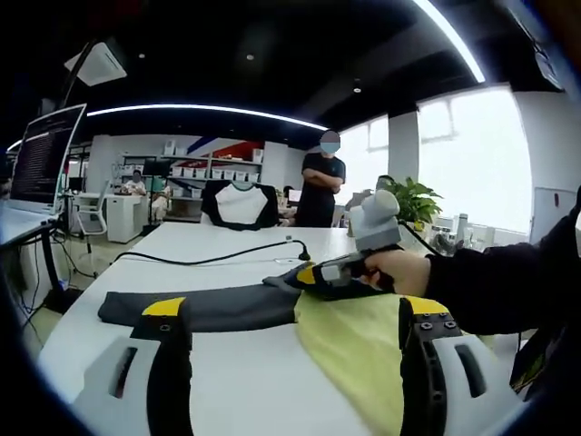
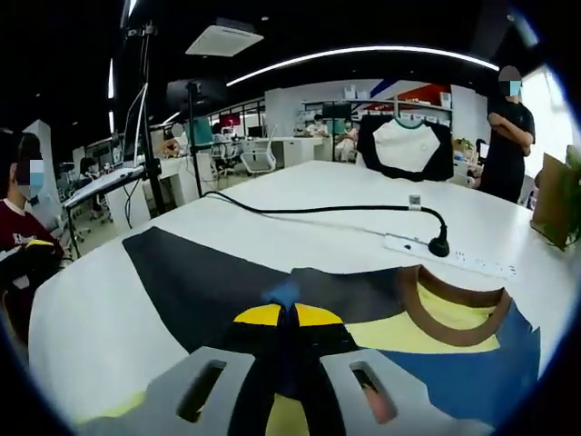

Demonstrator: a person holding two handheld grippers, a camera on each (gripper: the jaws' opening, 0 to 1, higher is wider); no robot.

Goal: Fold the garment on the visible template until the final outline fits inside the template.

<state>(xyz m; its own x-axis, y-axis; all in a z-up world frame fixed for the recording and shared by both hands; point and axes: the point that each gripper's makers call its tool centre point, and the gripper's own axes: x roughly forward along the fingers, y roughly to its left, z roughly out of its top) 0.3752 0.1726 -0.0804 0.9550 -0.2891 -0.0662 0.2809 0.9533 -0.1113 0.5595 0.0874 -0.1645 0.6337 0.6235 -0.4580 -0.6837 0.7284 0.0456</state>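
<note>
A garment lies flat on the white table (image 1: 227, 245). It has a dark grey sleeve (image 1: 209, 307), a yellow body (image 1: 354, 341), a brown collar (image 2: 454, 313) and a blue panel (image 2: 454, 372). My left gripper (image 1: 294, 309) is open, its jaws wide apart just above the garment's near edge. A hand in a black sleeve holds my right gripper (image 1: 295, 275), which comes in from the right. In the right gripper view, the right gripper (image 2: 288, 315) is shut on the dark fabric near the shoulder, beside the collar.
A white power strip (image 2: 454, 257) with a black cable (image 2: 318, 211) lies just beyond the garment. A black-and-white shirt (image 2: 404, 145) hangs on a chair at the table's far end. A person (image 1: 322, 186) stands there. A potted plant (image 1: 413, 200) is at the right.
</note>
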